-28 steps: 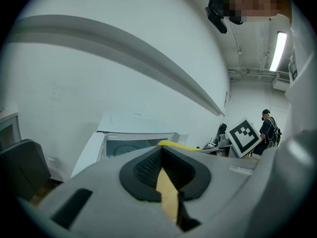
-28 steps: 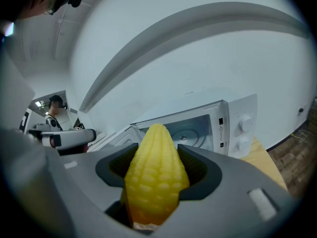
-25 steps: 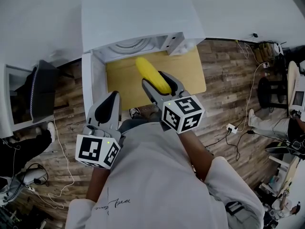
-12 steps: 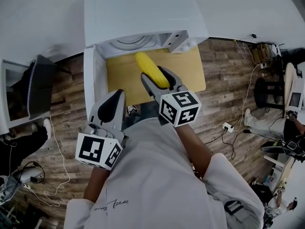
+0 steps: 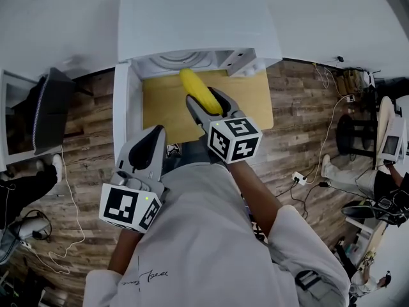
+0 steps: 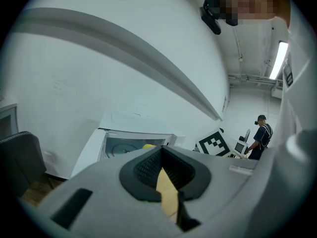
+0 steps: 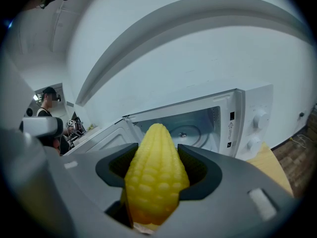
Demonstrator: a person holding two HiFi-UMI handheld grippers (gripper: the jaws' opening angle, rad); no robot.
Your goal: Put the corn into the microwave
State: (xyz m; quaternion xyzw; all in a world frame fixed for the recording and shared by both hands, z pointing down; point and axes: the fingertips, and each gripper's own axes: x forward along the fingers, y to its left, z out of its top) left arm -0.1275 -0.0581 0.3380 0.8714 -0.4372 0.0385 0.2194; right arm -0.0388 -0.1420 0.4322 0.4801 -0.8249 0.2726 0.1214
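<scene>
A yellow ear of corn (image 7: 156,175) sits between the jaws of my right gripper (image 5: 204,101), which is shut on it; its tip (image 5: 189,78) points at the mouth of the white microwave (image 5: 198,24). The microwave stands on a light wooden table (image 5: 252,98) with its door (image 5: 123,117) swung open to the left, and its glass turntable (image 7: 185,132) shows inside. My left gripper (image 5: 148,147) hangs lower left near the open door, shut with nothing in it. The corn tip (image 6: 147,146) is just visible past the left gripper's jaws.
A second microwave (image 5: 22,123) with a dark open door stands on the left over the wooden floor. Cables and a power strip (image 5: 299,178) lie on the floor at the right. A person (image 6: 258,135) stands far off.
My right gripper has carried the corn a little further toward the microwave opening. The left gripper has stayed in about the same place.
</scene>
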